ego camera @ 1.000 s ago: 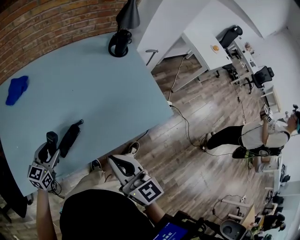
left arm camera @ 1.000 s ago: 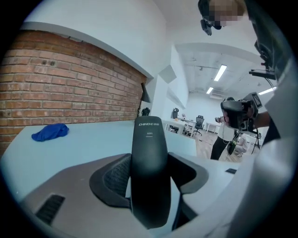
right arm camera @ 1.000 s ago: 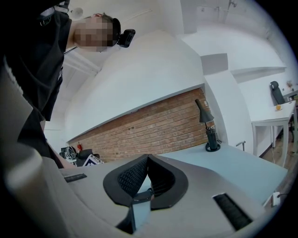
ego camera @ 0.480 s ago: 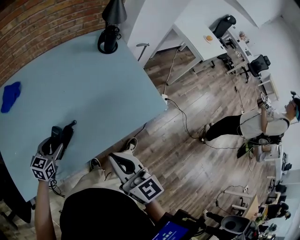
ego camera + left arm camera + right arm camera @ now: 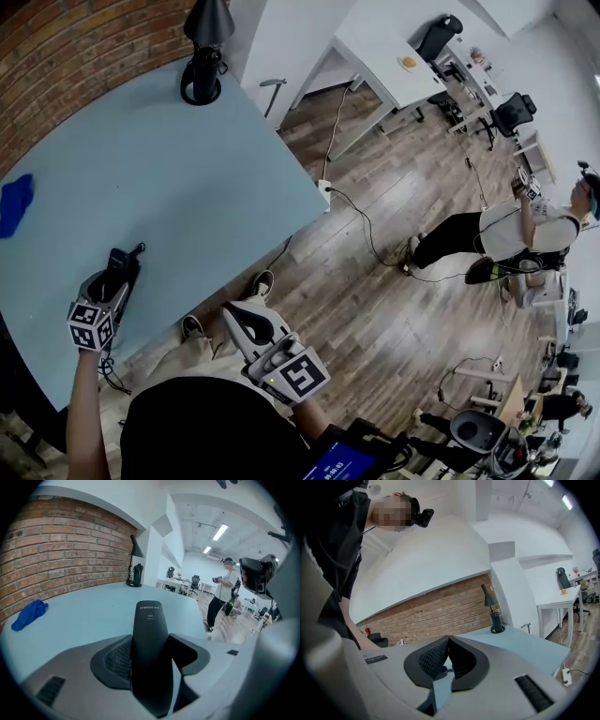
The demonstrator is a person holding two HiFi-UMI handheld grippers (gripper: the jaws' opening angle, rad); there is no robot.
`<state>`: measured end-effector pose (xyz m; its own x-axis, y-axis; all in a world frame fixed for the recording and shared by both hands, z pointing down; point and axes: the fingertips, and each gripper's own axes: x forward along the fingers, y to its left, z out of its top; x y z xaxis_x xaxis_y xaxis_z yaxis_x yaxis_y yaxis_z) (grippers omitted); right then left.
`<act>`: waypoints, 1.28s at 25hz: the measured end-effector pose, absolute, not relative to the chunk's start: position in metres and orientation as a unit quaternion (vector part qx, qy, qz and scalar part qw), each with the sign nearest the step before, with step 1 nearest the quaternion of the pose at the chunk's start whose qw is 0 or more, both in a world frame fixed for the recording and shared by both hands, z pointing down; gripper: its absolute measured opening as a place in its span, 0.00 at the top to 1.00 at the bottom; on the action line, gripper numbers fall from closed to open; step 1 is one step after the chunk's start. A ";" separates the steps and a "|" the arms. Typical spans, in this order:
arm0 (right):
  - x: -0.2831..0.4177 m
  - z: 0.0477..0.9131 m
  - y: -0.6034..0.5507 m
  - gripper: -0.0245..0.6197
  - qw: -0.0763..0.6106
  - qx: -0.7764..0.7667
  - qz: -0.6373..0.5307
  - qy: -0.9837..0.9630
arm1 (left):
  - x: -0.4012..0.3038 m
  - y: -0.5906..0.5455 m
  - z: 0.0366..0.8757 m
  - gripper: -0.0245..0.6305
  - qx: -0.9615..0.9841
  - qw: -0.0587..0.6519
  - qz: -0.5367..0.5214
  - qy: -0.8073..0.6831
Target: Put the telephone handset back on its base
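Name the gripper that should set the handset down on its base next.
Left. The left gripper grips the telephone handset between its jaws above the blue table. The right gripper is shut on nothing and hangs beyond the table's near edge.

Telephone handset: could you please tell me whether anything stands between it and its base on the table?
Nothing visible does. The left gripper holds the telephone handset right over the dark base near the table's front edge; in the head view they overlap. The blue cloth and desk lamp are far off.
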<state>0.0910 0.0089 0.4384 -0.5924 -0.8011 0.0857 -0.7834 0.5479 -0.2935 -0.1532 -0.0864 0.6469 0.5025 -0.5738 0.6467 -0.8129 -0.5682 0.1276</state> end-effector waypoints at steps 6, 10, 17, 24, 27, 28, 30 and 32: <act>0.091 0.442 0.010 0.94 0.025 -0.448 -0.160 0.879 | -0.142 -0.085 0.665 0.54 0.836 0.192 0.337 -0.387; 0.091 0.444 0.010 0.94 0.023 -0.446 -0.164 0.880 | -0.141 -0.083 0.671 0.54 0.833 0.198 0.340 -0.389; 0.084 0.445 0.007 0.94 0.020 -0.437 -0.167 0.884 | -0.149 -0.078 0.678 0.54 0.829 0.205 0.346 -0.389; 0.075 0.448 0.003 0.94 0.020 -0.428 -0.173 0.887 | -0.154 -0.073 0.689 0.53 0.823 0.217 0.354 -0.388; 0.073 0.451 0.001 0.94 0.017 -0.424 -0.173 0.889 | -0.152 -0.074 0.693 0.53 0.823 0.225 0.354 -0.383; 0.072 0.452 0.001 0.94 0.015 -0.421 -0.173 0.890 | -0.152 -0.073 0.694 0.53 0.823 0.227 0.357 -0.379; 0.068 0.453 0.001 0.94 0.011 -0.411 -0.172 0.895 | -0.150 -0.069 0.695 0.53 0.825 0.227 0.363 -0.371; 0.062 0.453 0.001 0.94 0.006 -0.400 -0.171 0.901 | -0.151 -0.064 0.692 0.49 0.827 0.224 0.359 -0.371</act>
